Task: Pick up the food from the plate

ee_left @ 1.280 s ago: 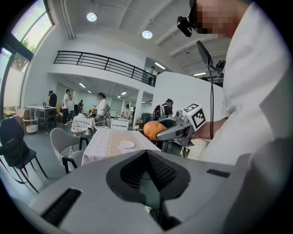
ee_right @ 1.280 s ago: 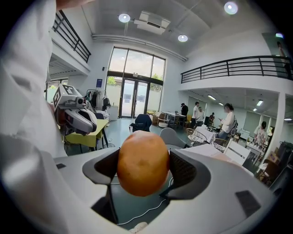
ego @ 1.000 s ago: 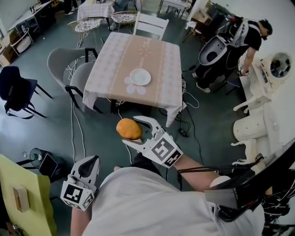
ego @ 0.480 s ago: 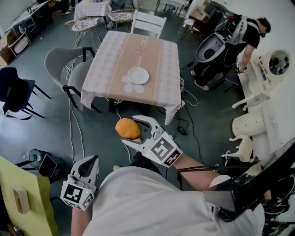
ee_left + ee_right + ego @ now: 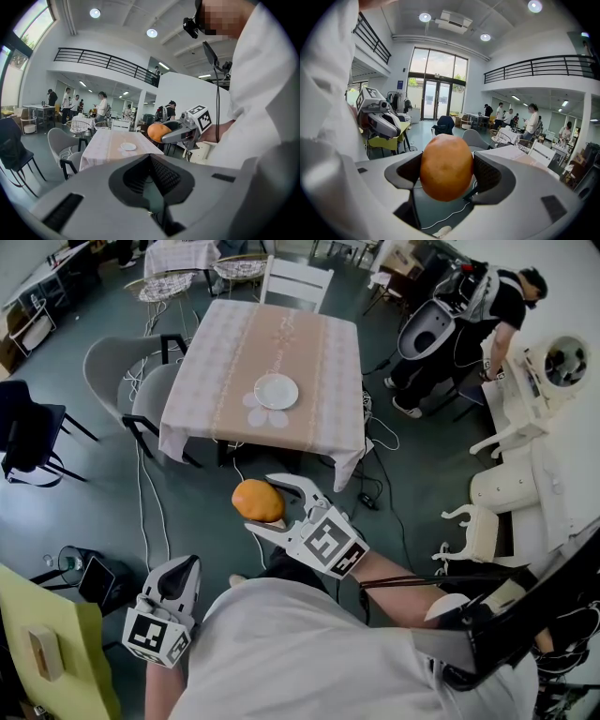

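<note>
An orange bread-like piece of food (image 5: 258, 501) (image 5: 446, 167) (image 5: 159, 132) sits clamped between the jaws of my right gripper (image 5: 272, 504) (image 5: 447, 171), held in the air over the floor, well short of the table. The white plate (image 5: 276, 391) (image 5: 128, 146) lies bare on the table with the pink cloth (image 5: 234, 362). My left gripper (image 5: 181, 576) hangs low beside my body at the lower left, its jaws shut with nothing between them (image 5: 151, 176).
Grey chairs (image 5: 127, 381) stand at the table's left and a white chair (image 5: 295, 282) at its far end. Cables (image 5: 150, 502) trail over the floor. A person (image 5: 487, 315) bends over white equipment at the right. A yellow-green stand (image 5: 47, 643) is at lower left.
The view has shifted slightly, so the table and plate appear a little farther up. Both grippers keep their places; the food stays in the right gripper.
</note>
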`<state>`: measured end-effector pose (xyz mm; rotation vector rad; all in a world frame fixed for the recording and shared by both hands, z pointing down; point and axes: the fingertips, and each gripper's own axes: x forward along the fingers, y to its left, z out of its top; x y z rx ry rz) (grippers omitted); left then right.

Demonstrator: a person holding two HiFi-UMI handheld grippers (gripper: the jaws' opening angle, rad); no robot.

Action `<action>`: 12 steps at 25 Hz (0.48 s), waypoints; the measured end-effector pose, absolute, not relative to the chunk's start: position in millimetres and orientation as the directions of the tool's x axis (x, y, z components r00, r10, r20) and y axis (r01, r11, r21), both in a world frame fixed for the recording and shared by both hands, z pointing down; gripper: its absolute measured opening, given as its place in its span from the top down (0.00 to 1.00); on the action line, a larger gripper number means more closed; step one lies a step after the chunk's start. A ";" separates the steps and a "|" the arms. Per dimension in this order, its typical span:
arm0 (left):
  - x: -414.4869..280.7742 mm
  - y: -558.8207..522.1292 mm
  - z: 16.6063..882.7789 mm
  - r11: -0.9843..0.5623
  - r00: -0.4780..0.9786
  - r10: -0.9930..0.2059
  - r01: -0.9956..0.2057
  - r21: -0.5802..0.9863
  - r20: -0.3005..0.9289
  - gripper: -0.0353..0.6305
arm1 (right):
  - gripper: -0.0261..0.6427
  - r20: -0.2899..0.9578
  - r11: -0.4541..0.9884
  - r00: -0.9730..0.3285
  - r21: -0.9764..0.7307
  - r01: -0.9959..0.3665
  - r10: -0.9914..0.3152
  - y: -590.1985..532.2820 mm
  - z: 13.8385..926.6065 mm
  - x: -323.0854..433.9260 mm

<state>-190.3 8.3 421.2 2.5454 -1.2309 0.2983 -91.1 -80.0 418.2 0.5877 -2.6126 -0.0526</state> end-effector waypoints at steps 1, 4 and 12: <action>-189.6 7.2 422.0 -0.591 0.614 -0.725 -0.787 0.175 0.312 0.93 | 0.44 0.428 0.908 -0.803 0.133 -0.398 -0.415 -81.2 419.0 -90.3; -185.7 2.6 421.6 -0.596 0.618 -0.720 -0.784 0.175 0.316 0.94 | 0.44 0.428 0.906 -0.801 0.133 -0.401 -0.418 -86.1 419.1 -86.7; -175.4 -18.8 420.7 -0.609 0.628 -0.705 -0.774 0.175 0.329 0.94 | 0.44 0.426 0.901 -0.798 0.123 -0.416 -0.427 -107.4 422.6 -76.8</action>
